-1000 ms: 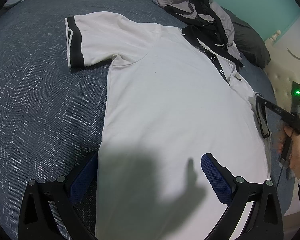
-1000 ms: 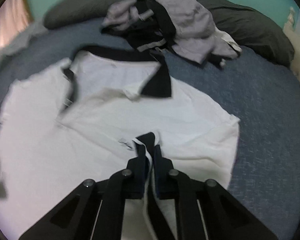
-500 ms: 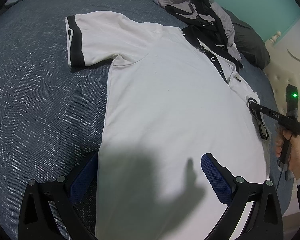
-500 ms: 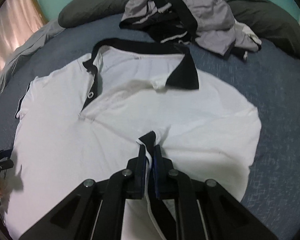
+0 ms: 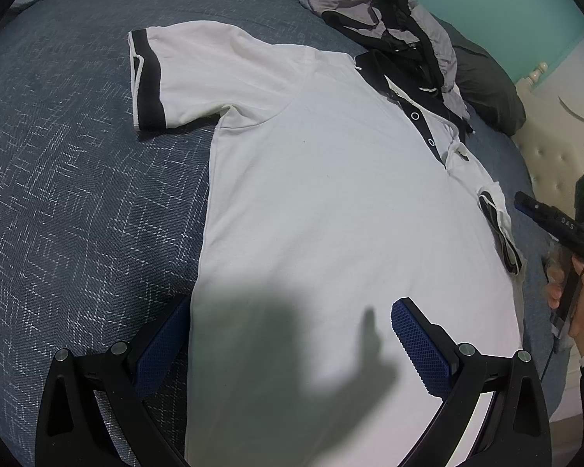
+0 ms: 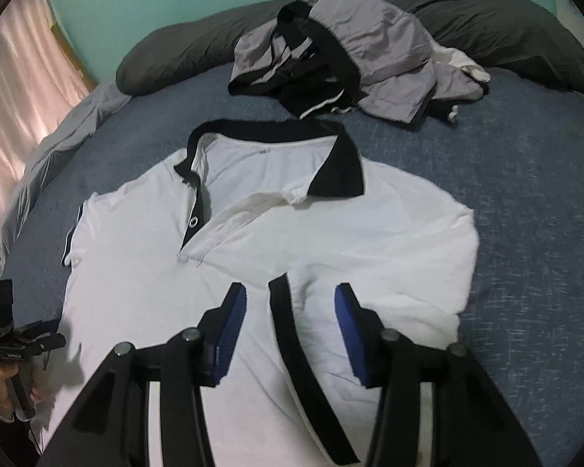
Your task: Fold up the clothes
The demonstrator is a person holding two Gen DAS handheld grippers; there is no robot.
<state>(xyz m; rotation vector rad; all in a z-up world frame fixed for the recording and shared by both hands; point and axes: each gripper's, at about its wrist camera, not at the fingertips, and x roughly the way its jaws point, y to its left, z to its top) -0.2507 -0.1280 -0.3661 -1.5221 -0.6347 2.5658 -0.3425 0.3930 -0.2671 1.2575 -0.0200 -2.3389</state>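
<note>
right tongs (image 6: 290, 330) just opened, dropping sleeve (image 6: 292, 350) onto white polo (image 5: 331, 194) | my left tongs (image 5: 292, 346) wide, empty | sleeve fold done (other sleeve next)

The only lettering I can make out is "DAS" in pale capitals on the side of the black handheld right gripper (image 5: 525, 204), seen from my left wrist camera. A small tag inside the black collar of the white polo shirt (image 6: 264, 150) is too blurred to read.
</note>
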